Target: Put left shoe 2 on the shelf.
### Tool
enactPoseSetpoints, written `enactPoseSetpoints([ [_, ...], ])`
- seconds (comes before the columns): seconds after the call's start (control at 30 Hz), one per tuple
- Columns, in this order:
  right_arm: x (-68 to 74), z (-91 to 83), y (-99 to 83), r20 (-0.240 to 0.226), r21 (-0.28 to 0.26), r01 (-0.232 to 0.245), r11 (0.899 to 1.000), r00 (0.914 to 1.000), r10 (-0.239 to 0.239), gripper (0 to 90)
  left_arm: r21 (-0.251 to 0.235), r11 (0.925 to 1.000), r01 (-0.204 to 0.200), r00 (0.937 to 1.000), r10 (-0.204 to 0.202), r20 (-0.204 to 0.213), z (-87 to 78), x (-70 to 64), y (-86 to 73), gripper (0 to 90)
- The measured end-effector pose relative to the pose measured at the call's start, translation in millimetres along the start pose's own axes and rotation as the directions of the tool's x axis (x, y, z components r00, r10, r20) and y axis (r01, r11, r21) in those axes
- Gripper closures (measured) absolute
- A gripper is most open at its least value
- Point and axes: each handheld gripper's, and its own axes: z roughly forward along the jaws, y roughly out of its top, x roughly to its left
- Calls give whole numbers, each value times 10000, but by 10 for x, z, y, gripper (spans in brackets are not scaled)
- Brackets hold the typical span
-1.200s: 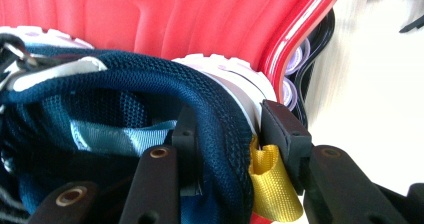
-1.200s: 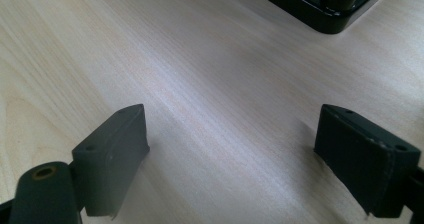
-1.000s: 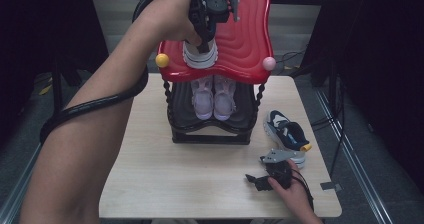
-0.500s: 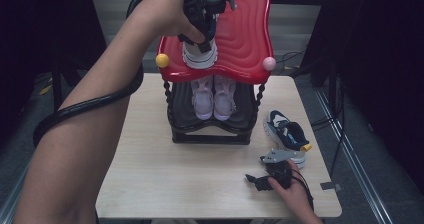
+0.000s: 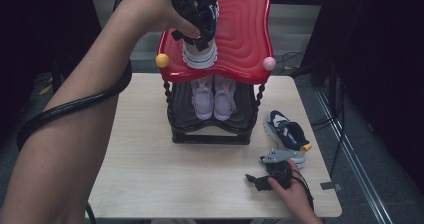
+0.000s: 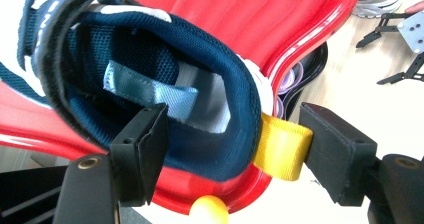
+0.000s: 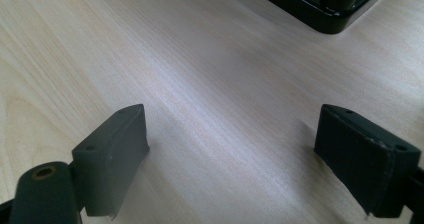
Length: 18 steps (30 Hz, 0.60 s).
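Left tool [image 6: 227,154]: jaws apart, straddling the heel of the navy-and-white mesh sneaker [image 5: 200,54] on the glossy red wavy top shelf [image 5: 245,34], apparently for placement. Right tool [image 7: 240,159]: wide open, empty, parked on the pale wooden table [image 5: 150,154].

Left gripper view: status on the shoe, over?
Left hand-held gripper open astride navy shoe heel on red shelf. Right hand-held gripper open over table. Nothing obstructing.
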Motion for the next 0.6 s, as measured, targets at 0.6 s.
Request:
enactPoseSetpoints([
  [0.6,-1,1,0,-7,-12,17,10000,10000,-17,130,-98,9932,1162,9916,-1154,581,-146,66,-353,278],
])
